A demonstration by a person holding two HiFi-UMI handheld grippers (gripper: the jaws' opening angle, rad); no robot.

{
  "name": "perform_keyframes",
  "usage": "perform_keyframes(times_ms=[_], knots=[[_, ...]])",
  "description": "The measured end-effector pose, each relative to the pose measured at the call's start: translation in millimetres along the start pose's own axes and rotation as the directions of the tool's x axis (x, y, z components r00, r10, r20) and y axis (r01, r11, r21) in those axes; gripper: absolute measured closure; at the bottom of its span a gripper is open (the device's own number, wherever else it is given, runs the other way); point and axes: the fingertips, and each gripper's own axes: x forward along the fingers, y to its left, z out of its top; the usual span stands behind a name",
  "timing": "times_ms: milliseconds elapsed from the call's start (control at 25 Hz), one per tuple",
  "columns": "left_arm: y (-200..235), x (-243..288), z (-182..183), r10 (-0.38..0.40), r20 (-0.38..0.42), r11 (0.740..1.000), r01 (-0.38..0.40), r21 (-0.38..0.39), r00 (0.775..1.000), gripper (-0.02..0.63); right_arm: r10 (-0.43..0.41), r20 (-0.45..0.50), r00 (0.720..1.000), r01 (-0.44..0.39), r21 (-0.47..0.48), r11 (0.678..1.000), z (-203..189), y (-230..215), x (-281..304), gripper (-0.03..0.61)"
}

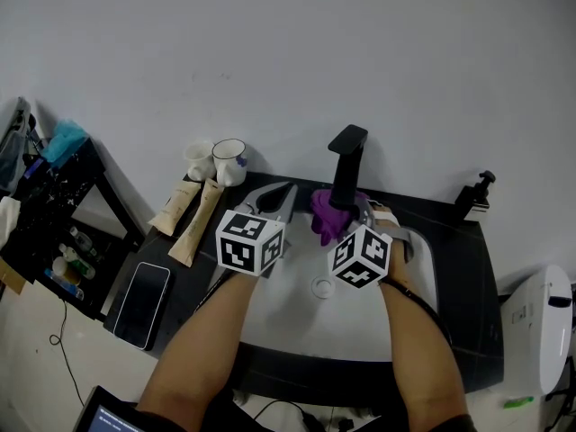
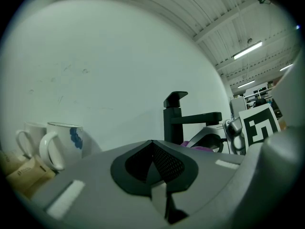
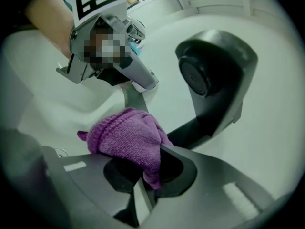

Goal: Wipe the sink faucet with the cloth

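Right hand-held gripper [image 3: 141, 182] pinches cloth [image 3: 125, 136], apparently touching faucet [image 3: 215, 75]; mug [image 1: 229, 161] stands well apart.

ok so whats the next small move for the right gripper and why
Probably push the cloth firmly onto the faucet body and rub upward. The right gripper is shut on the purple cloth, which sits right beside the black faucet's lower part; firm contact isn't clear from these views.
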Motion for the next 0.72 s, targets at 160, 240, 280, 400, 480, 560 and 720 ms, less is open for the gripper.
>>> perform_keyframes(times_ms=[160, 240, 280, 400, 480, 560, 720], knots=[[0.3, 0.1, 0.9, 0.001, 0.003, 1.0, -0.001, -0.001, 1.0, 0.597, -0.002, 0.003, 1.0, 0.002, 0.007, 1.0, 0.2, -0.4, -0.1, 0.529], [1.0, 0.3, 1.2, 0.003, 0.005, 1.0, -0.003, -0.002, 1.0, 0.597, -0.011, 0.016, 1.0, 0.011, -0.004, 1.0, 0.5, -1.1, -0.6, 0.529], [1.5, 0.2, 1.1, 0.004, 0.005, 1.0, -0.004, -0.003, 1.0, 0.597, -0.022, 0.029, 0.999, 0.023, -0.017, 1.0, 0.4, -2.7, -1.7, 0.529], [2.1, 0.0, 0.0, 0.006, 0.003, 1.0, -0.006, -0.01, 1.0, 0.597, -0.071, 0.079, 0.994, 0.073, -0.032, 0.997, -2.8, -18.6, -10.4, 0.528], [1.7, 0.1, -0.1, 0.006, 0.003, 1.0, -0.006, -0.011, 1.0, 0.597, -0.126, 0.103, 0.987, 0.126, 0.012, 0.992, -8.9, -41.9, -20.6, 0.526], [1.5, -0.1, -0.3, 0.006, 0.002, 1.0, -0.006, -0.007, 1.0, 0.597, -0.224, 0.102, 0.969, 0.217, 0.076, 0.973, -17.8, -72.9, -33.1, 0.525], [1.7, 0.0, 0.2, 0.005, 0.0, 1.0, -0.005, 0.0, 1.0, 0.597, -0.428, 0.09, 0.899, 0.408, 0.182, 0.895, -23.1, -132.5, -64.9, 0.525]])
